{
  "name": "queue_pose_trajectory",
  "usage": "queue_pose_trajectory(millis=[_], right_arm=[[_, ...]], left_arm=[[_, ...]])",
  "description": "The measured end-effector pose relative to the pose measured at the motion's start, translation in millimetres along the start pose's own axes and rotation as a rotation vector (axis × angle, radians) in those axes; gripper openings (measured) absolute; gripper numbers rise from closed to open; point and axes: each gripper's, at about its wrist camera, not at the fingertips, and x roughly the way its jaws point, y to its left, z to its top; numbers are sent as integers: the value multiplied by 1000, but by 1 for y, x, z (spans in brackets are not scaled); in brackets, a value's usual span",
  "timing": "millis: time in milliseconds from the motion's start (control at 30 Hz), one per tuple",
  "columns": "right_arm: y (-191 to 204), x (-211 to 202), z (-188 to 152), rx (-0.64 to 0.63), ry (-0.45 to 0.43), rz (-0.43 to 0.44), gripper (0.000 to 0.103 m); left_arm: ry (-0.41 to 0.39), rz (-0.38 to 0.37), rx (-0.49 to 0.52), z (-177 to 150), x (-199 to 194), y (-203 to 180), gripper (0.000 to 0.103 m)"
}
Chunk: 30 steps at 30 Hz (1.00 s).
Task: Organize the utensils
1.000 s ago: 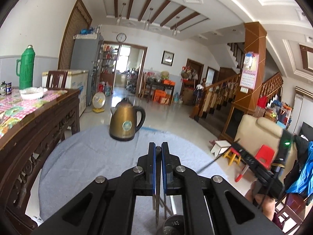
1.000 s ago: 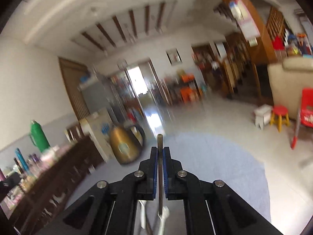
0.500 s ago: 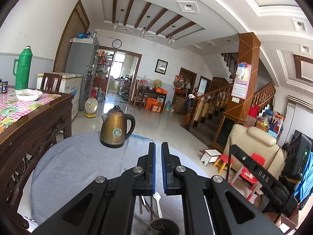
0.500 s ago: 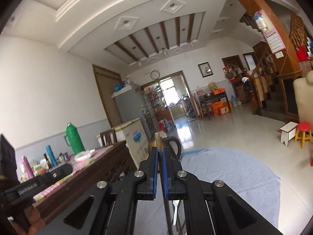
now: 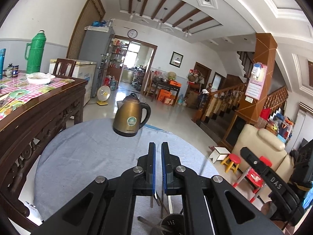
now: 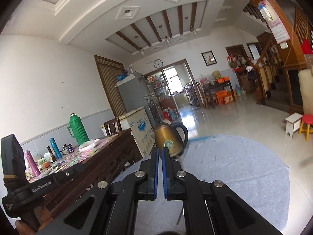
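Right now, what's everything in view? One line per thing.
kettle: 1, brass with black handle, far edge of round table.
round table: 1, grey-blue cloth.
utensil holder: 1, dark perforated cup, below left gripper, handles standing in it.
wooden table: 1, dark brown, checked cover, left.
thermos: 1, green, on wooden table.
bowl: 1, white, by thermos.
stool: 1, red and yellow, floor right.
left gripper: narrow gap, nothing between fingers.
right gripper: narrow gap, nothing between fingers.
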Motion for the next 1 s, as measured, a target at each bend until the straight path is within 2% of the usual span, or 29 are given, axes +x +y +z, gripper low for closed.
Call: queue_pose_trajectory(millis=[133, 200, 267, 333, 467, 533, 567, 767, 867, 1000], right_arm=[[4, 10, -3, -26, 14, -28, 4], [-10, 31, -7, 4, 78, -43, 6], [-34, 69, -15, 43, 226, -60, 24], [-61, 108, -27, 108, 359, -66, 59], [-114, 177, -53, 242, 547, -55, 57], [-131, 215, -69, 249, 663, -61, 34], [-136, 232, -75, 233, 703, -69, 33], [-157, 308, -99, 192, 828, -235, 30], [-156, 341, -114, 170, 880, -319, 29], [-154, 372, -127, 145, 936, -400, 28]], left_arm=[[1, 18, -18, -1, -2, 11, 5], [0, 25, -26, 0, -3, 16, 5], [0, 33, -38, 1, -3, 23, 5], [0, 42, -47, 2, -1, 29, 5], [14, 57, -68, 1, 5, 42, 5], [25, 64, -75, -1, 9, 49, 5], [33, 68, -78, -1, 12, 52, 5], [94, 93, -94, -10, 33, 70, 6], [144, 105, -101, -15, 44, 79, 6], [166, 120, -106, -18, 49, 87, 6]])
